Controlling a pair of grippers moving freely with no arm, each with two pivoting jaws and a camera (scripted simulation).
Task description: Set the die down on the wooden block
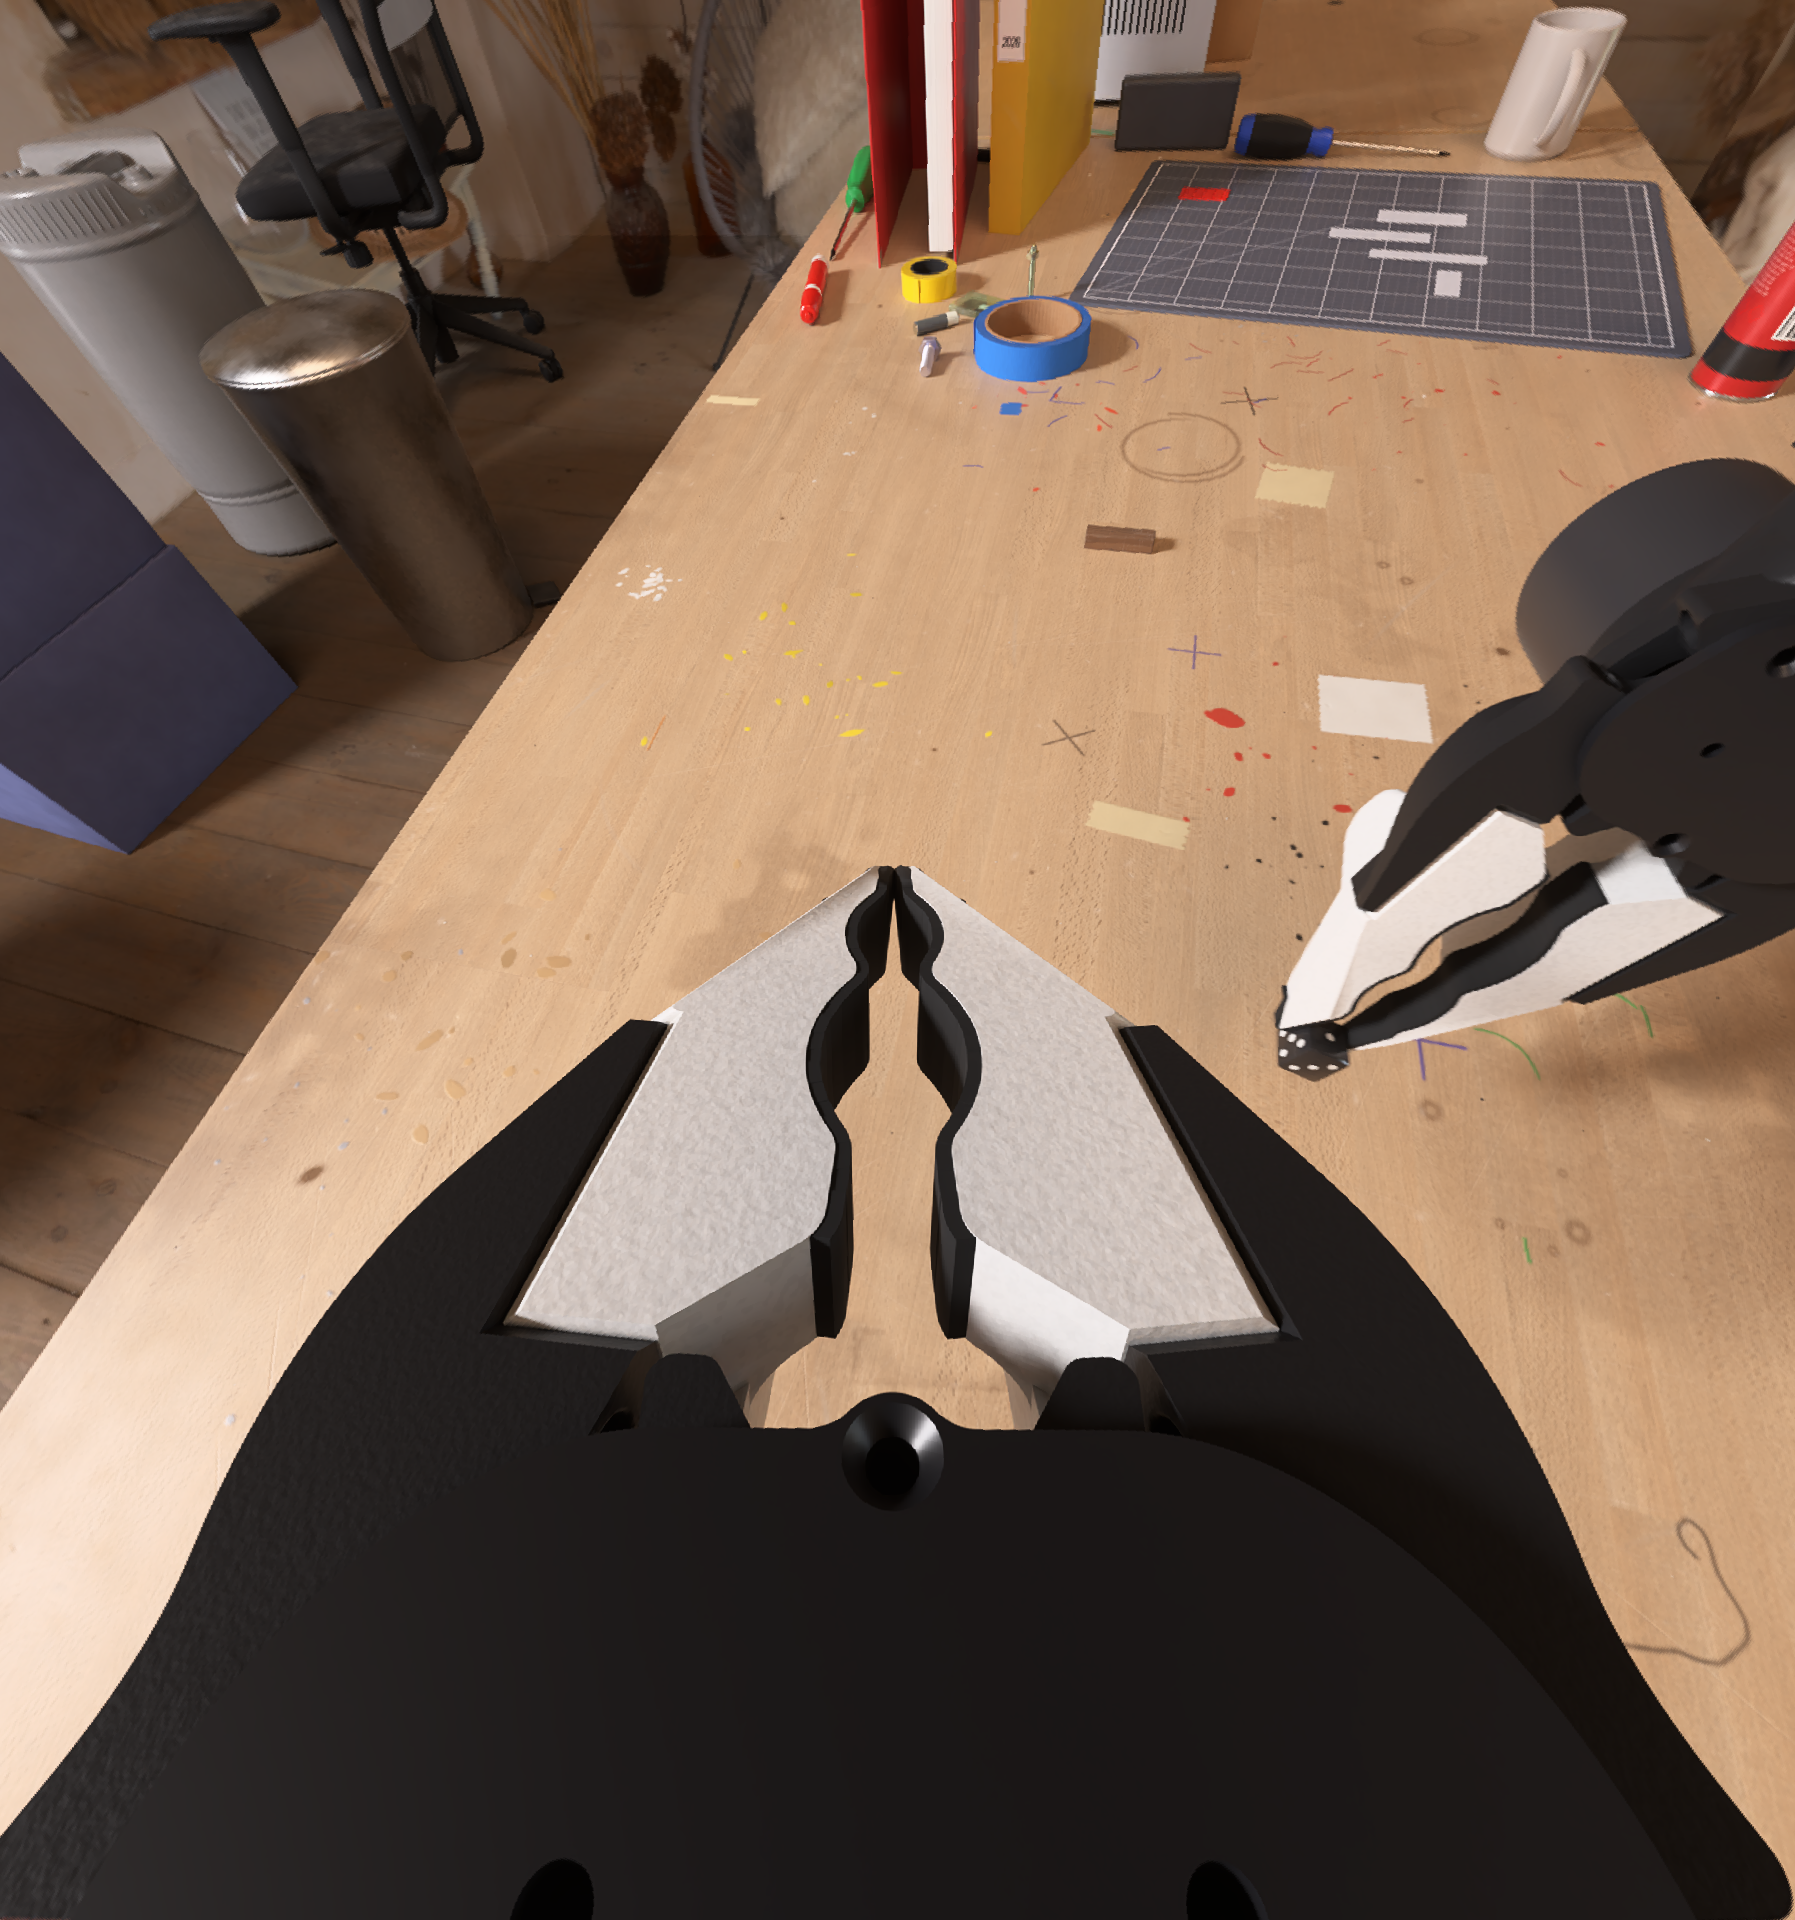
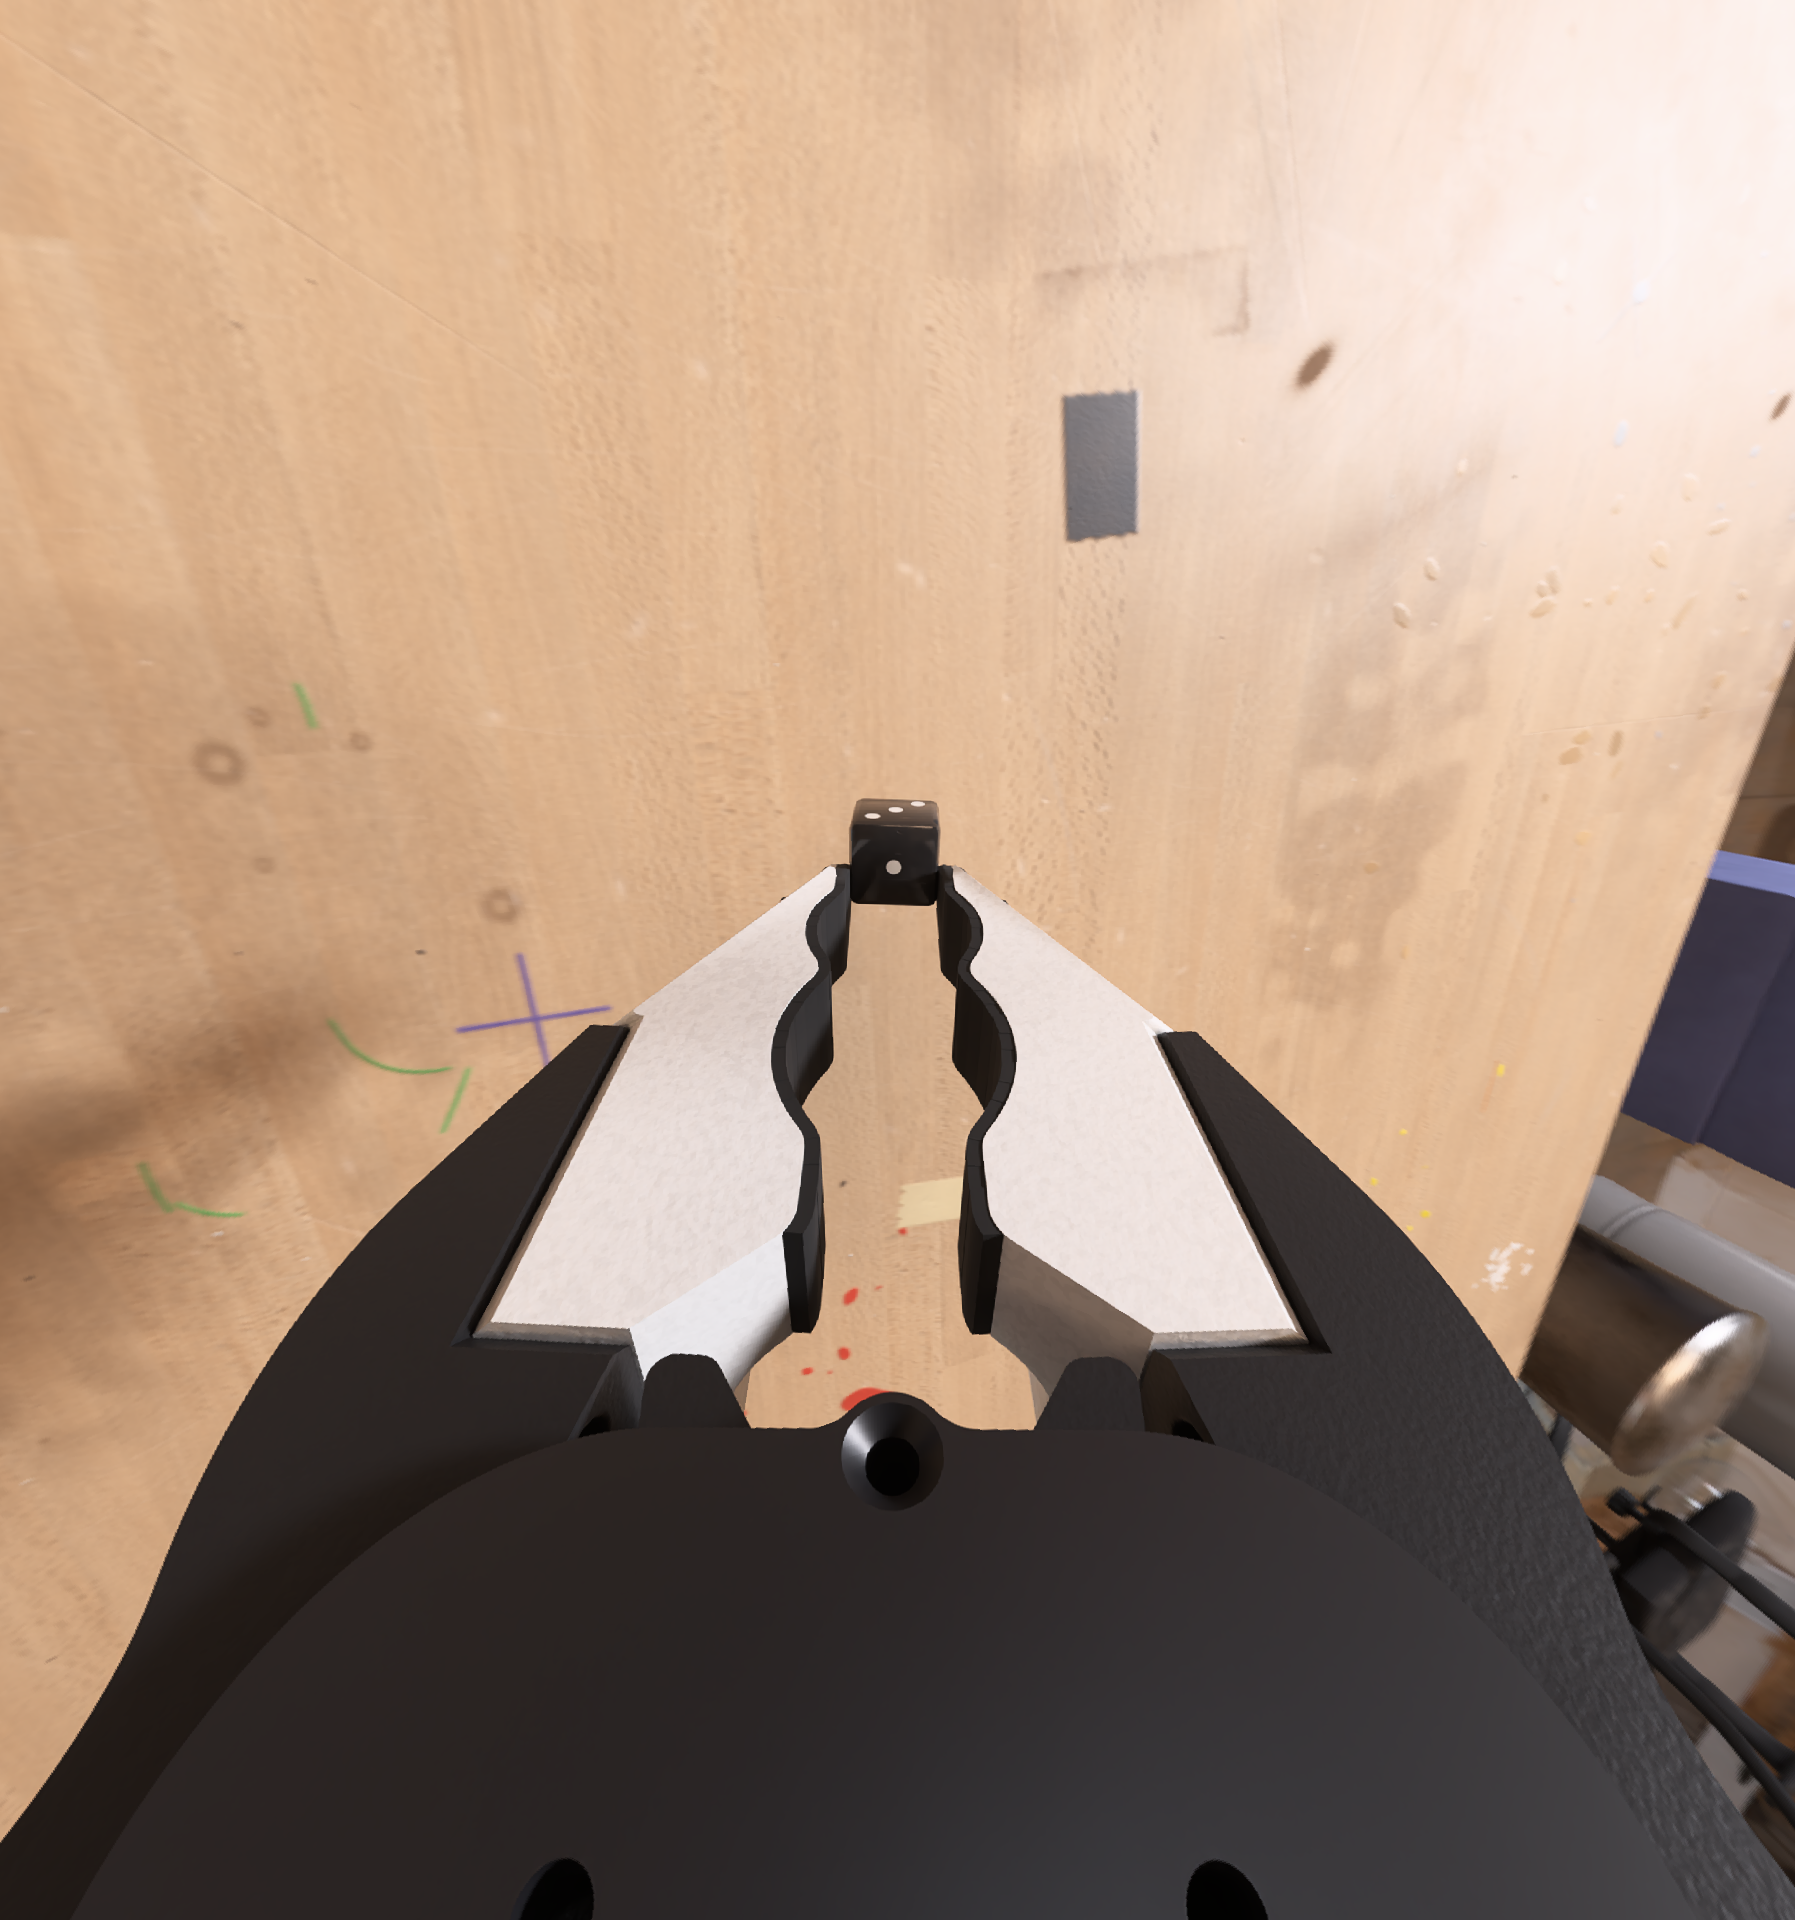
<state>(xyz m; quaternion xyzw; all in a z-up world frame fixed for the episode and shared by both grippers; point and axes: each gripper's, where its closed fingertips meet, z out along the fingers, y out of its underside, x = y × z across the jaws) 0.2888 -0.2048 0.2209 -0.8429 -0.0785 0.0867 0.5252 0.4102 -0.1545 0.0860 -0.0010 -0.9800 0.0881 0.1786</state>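
A small black die (image 2: 894, 854) with white pips sits between the fingertips of my right gripper (image 2: 894, 883), which is shut on it. In the left wrist view the right gripper (image 1: 1314, 1034) holds the die (image 1: 1308, 1051) at or just above the table, right of centre. The wooden block (image 1: 1119, 538) is a small dark brown slab lying flat farther up the table. My left gripper (image 1: 894, 878) is shut and empty, hovering over the table's near left part. The block does not show in the right wrist view.
A blue tape roll (image 1: 1031, 337), yellow tape (image 1: 927, 278), red marker (image 1: 814, 291), upright binders (image 1: 976, 114), a grey cutting mat (image 1: 1392, 255), white mug (image 1: 1553, 83) and red can (image 1: 1786, 281) stand at the far end. The table edge (image 1: 519, 748) runs along the left.
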